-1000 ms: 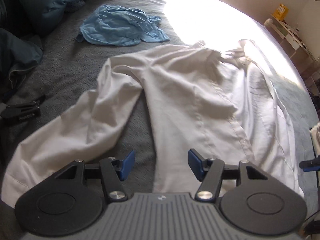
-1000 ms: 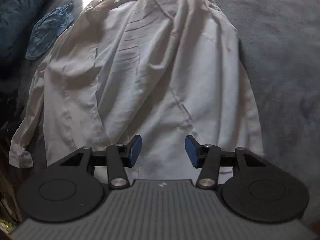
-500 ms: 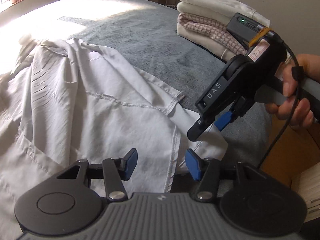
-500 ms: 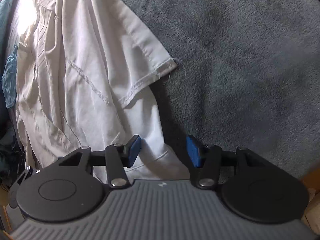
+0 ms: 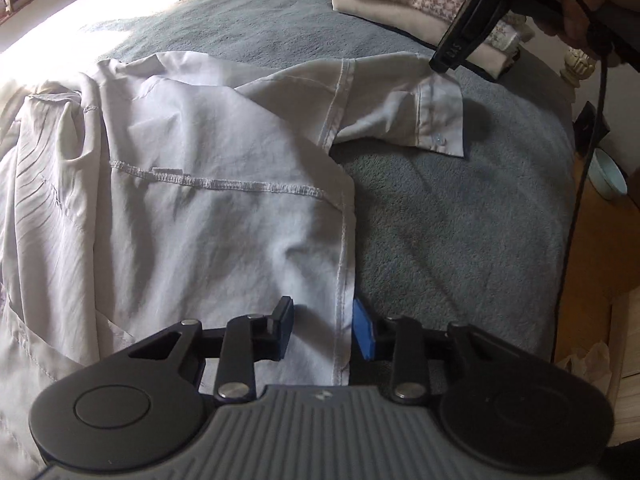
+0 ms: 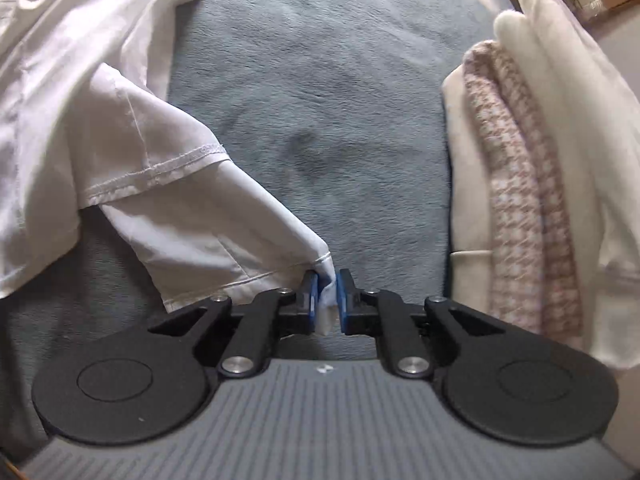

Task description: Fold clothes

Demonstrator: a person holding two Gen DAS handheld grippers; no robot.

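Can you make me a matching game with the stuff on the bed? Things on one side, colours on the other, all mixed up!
Things:
1. shirt
2. blanket
3. claw pads
4. middle cloth in the pile

Colours:
A. blue
B. pink and white checks
C. white
D. grey

Pairs: 1-C, 2-D, 3-A, 4-B

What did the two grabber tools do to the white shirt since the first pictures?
Both tools moved from the shirt's middle to its edge. The right tool now has a corner of the white shirt between its jaws, which are closing. The left tool straddles the shirt's side hem, closing, pads not yet pressing. The shirt still lies on the grey blanket, beside the folded stack.
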